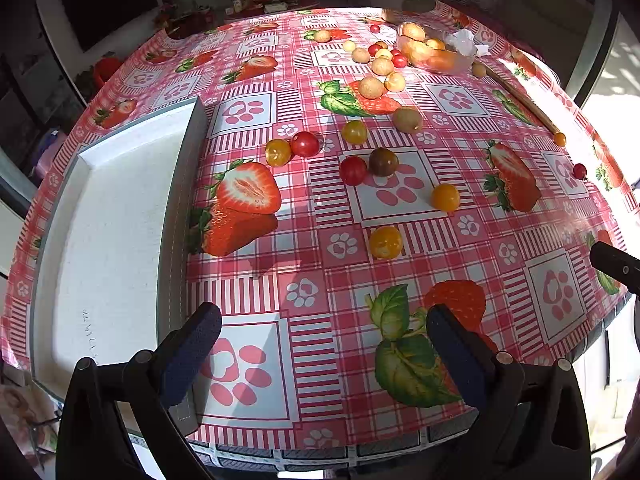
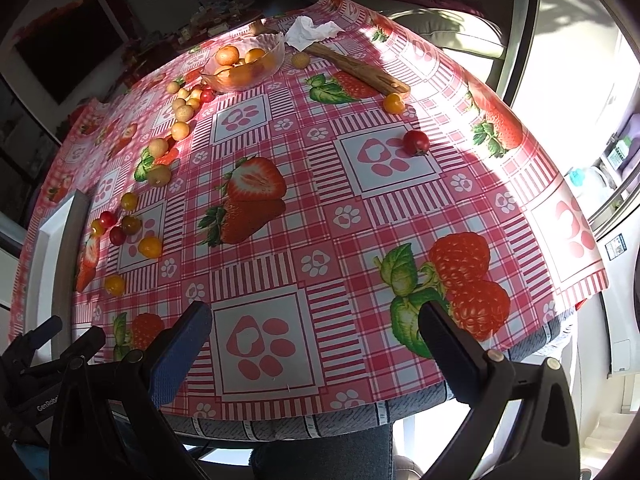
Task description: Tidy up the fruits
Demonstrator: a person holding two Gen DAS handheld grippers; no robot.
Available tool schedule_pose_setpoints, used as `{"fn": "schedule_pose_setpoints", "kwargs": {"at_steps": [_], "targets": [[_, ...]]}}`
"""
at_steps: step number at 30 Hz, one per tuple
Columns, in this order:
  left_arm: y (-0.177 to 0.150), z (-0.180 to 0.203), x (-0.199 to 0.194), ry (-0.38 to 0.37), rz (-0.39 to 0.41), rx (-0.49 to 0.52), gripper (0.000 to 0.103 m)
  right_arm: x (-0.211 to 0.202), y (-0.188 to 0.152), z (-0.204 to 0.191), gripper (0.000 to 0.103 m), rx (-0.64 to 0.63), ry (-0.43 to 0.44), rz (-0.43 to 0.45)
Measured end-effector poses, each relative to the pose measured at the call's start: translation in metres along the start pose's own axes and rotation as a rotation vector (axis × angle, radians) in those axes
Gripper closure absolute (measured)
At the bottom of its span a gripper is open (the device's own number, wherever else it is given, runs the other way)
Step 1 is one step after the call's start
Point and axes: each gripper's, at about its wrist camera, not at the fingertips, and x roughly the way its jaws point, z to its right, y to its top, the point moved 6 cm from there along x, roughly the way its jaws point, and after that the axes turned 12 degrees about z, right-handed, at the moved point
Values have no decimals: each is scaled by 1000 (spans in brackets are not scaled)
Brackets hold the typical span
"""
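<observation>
Both the left gripper (image 1: 323,344) and the right gripper (image 2: 316,338) hover with fingers spread wide, holding nothing. Ahead of the left fingers cherry tomatoes (image 1: 353,170) lie scattered on the worktop (image 1: 440,216) — the white tray (image 1: 116,240) sits just beside the left finger. Far ahead of the right fingers stands a glass bowl (image 2: 276,46) of fruit.

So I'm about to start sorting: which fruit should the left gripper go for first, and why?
Probably reach the left gripper forward to the nearest yellow tomato. Its jaws are open and empty, that tomato sits alone with clear cloth around it, and the white tray on the left holds nothing yet.
</observation>
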Motion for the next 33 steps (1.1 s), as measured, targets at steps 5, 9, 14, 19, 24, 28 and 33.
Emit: {"fn": "schedule_pose_setpoints", "kwargs": {"at_steps": [5, 9, 14, 19, 24, 28, 33], "targets": [[-1, 3, 0, -4, -9, 7, 0, 0, 1, -2, 0, -12, -4, -1], [-1, 4, 0, 4, -6, 16, 0, 0, 1, -2, 0, -17, -3, 0], [-1, 3, 0, 2, -11, 16, 0, 0, 2, -3, 0, -18, -1, 0], [-1, 1, 3, 16, -8, 23, 0, 0, 2, -3, 0, -15, -2, -1], [0, -1, 7, 40, -3, 32, 0, 3, 0, 1, 0, -9, -5, -7], [6, 3, 14, 37, 18, 41, 0, 8, 3, 8, 0, 0, -5, -11], [15, 14, 27, 67, 57, 98, 0, 19, 23, 23, 0, 2, -29, 20]]}}
